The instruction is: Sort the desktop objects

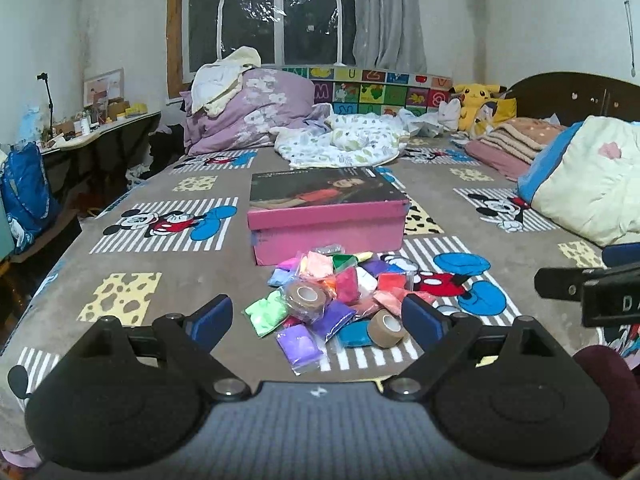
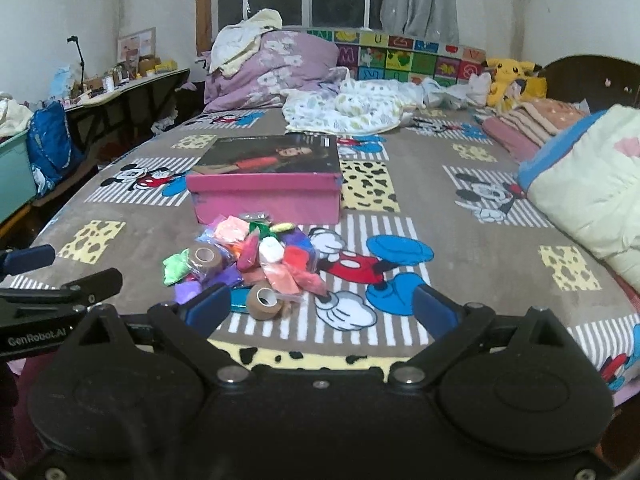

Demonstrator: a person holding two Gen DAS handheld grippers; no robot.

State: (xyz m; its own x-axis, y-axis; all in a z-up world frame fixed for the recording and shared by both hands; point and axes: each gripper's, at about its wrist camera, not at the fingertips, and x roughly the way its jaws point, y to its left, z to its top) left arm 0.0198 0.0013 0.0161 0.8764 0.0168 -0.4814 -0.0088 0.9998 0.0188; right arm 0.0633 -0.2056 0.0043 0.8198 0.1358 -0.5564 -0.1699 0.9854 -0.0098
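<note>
— Nearest my lenses, both tools sit low over the near edge of the bed blanket. What do you make of their state?

— Left gripper is spread wide and holding nothing; right gripper is the same, fingers far apart, empty.

— And the things to sort?

— One heap of coloured clay packets lies just in front of the closed pink box, roughly mid-width of the bed, the farthest packets close against the box's front wall. Two tan tape rolls are mixed in: one tape roll rests on top of the heap's left part, the nearer tape roll lies at its near edge, just off my left tool's right finger.

— Which first, I'd ask?

— My judgement: nothing is sorted yet, so I'd begin with the nearer roll. I'd straddle its round side squarely, close gently, and lift straight up so the slippery plastic bags beside it don't drag along. The lid is on, so it likely needs lifting first.
</note>
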